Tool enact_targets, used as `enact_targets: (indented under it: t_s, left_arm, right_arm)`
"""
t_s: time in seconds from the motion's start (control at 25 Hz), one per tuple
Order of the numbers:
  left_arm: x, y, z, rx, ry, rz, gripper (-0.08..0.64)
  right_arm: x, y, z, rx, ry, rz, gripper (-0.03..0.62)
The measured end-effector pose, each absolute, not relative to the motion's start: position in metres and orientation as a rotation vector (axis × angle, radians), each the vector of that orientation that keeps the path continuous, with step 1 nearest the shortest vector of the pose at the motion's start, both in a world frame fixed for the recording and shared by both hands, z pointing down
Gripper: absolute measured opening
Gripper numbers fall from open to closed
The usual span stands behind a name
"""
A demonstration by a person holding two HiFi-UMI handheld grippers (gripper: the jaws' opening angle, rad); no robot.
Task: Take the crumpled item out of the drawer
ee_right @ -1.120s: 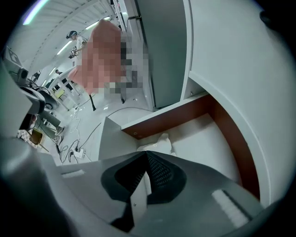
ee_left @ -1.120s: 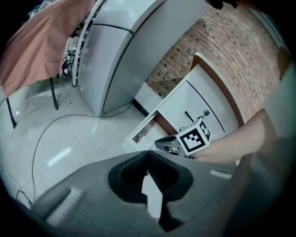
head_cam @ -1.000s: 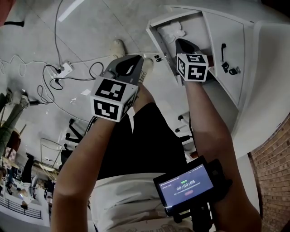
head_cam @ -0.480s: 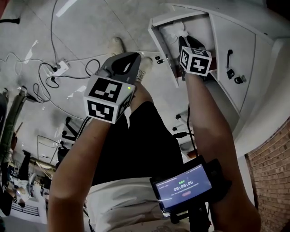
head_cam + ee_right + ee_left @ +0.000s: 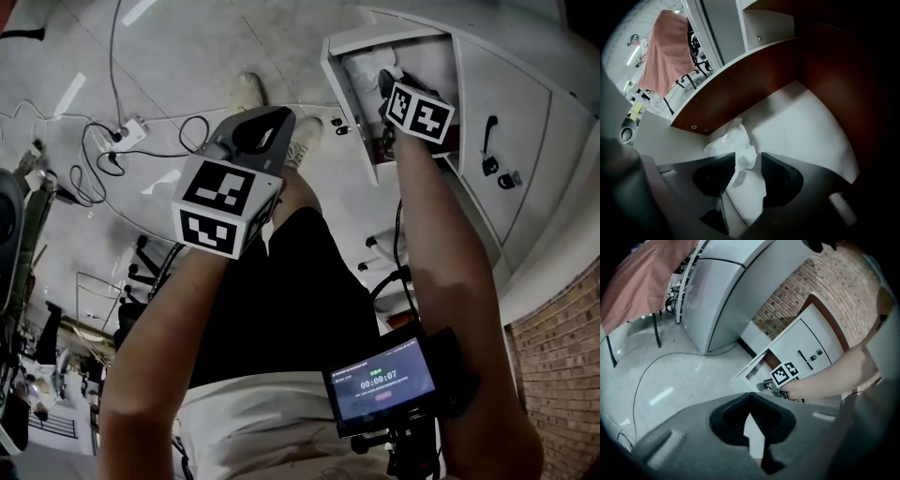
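right gripper [image 5: 748, 157] jaws just opened, straddling crumpled white wad [image 5: 737, 140] in drawer [image 5: 806, 126] — sink squarely, pinch its middle | left gripper [image 5: 750, 397] closed, empty

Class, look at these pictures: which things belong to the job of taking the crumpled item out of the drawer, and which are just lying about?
Belong to the job: crumpled white item; open drawer; right gripper, jaws just opening, the item between them.

Lying about: floor cables; power strip; pink cloth; cabinet door handle.
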State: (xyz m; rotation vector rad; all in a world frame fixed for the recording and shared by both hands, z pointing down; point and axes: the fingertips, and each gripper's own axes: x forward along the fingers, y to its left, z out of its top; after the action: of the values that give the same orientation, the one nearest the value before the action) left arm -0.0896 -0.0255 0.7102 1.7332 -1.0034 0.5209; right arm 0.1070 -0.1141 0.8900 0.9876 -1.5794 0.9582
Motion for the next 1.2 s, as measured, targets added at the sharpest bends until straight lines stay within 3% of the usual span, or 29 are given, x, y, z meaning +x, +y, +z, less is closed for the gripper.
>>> enact_targets:
  t_s: [0.2,0.28,1.2]
  left_arm:
    - [-0.094,-0.024,0.710,1.722,-1.015,0.523,0.003]
    - [-0.093,-0.026,0.708,1.726,-1.021,0.518,0.003]
    - [-0.086,-0.008,0.646,1.831,-1.031,0.559,0.003]
  right_arm:
    - [0.102,-0.111,0.893,0.949,-1.585,0.971,0.125]
    - [0.103,-0.112,0.892,0.953,-1.579,0.968,0.051]
    - [0.097,-0.079,0.783,1.013,-1.718,0.878,0.025]
